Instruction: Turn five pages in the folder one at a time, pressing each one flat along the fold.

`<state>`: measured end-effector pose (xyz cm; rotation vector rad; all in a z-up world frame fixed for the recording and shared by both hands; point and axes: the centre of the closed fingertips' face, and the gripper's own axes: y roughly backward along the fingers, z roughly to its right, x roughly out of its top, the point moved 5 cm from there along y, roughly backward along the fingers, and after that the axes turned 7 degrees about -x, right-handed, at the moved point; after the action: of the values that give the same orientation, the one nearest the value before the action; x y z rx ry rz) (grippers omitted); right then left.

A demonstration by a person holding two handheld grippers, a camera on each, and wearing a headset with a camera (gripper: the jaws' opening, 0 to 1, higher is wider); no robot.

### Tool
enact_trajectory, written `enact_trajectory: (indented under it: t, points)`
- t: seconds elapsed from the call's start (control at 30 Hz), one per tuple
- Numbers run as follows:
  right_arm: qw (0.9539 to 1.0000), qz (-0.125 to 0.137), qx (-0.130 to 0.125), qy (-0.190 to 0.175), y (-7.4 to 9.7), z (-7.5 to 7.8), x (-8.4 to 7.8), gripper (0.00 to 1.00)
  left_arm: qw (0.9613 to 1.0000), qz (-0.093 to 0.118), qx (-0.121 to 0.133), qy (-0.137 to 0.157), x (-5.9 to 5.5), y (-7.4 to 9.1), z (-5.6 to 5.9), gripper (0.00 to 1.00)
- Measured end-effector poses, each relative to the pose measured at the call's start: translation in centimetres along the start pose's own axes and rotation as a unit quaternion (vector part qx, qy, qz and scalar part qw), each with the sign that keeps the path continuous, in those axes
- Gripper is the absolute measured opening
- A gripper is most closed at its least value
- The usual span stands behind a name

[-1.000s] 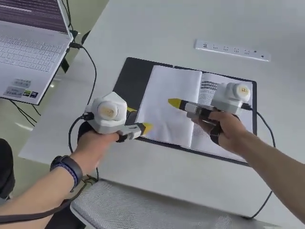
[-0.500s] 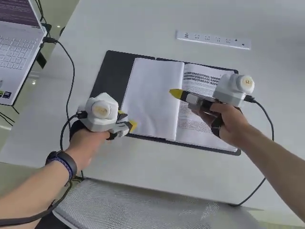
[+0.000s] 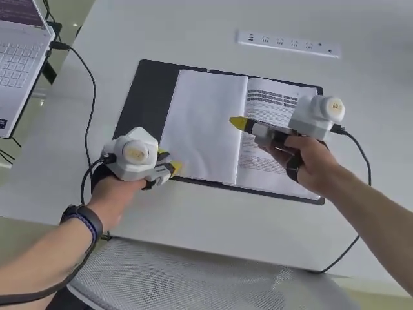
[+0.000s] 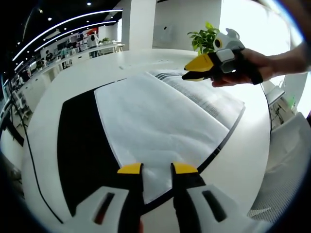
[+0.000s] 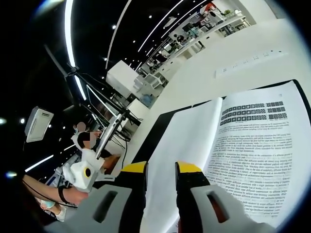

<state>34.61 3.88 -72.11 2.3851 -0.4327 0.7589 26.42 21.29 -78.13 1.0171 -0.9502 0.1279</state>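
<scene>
Here, on the far left of the white surface (image 3: 161, 32), a corner of a laptop (image 3: 16, 58) is seen, and a black cable (image 3: 88, 97) is trailed from it toward the near side. The left gripper (image 3: 171, 169) is held at the near edge of the folder (image 3: 147, 97), just by the near left corner of the blank left-hand page (image 3: 203, 123). Its fingers (image 4: 130, 169) are drawn close together with only a narrow gap and nothing is grasped; whether the paper is touched cannot be told. The folder is laid open and flat on the surface, its black cover left bare to the left of the blank page. To the right of the fold, a printed page (image 3: 274, 103) is seen lying flat. The right gripper (image 3: 237, 122) is held over the printed page, its yellow tips pointed left toward the fold; its fingers (image 5: 190, 169) are likewise nearly closed on nothing. A white power strip (image 3: 288, 44) is laid on the far side of the surface, beyond the folder.
</scene>
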Motion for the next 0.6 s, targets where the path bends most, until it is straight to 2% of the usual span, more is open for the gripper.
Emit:
enact_trajectory:
  t: [0.37, 0.5, 0.6]
  points:
    - [0.9998, -0.018, -0.001, 0.012, -1.7, 2.1, 1.3, 0.16, 1.0000, -0.003, -0.004, 0.003, 0.1, 0.1, 0.1, 0.21]
    - [0.9999, -0.017, -0.003, 0.000, -2.3, 2.9, 1.7, 0.11, 1.0000, -0.007, -0.005, -0.001, 0.1, 0.0, 0.1, 0.22]
    - [0.9997, -0.024, -0.005, -0.010, -2.8, 3.6, 1.3, 0.07, 0.9999, -0.009, -0.005, 0.000, 0.1, 0.0, 0.0, 0.21]
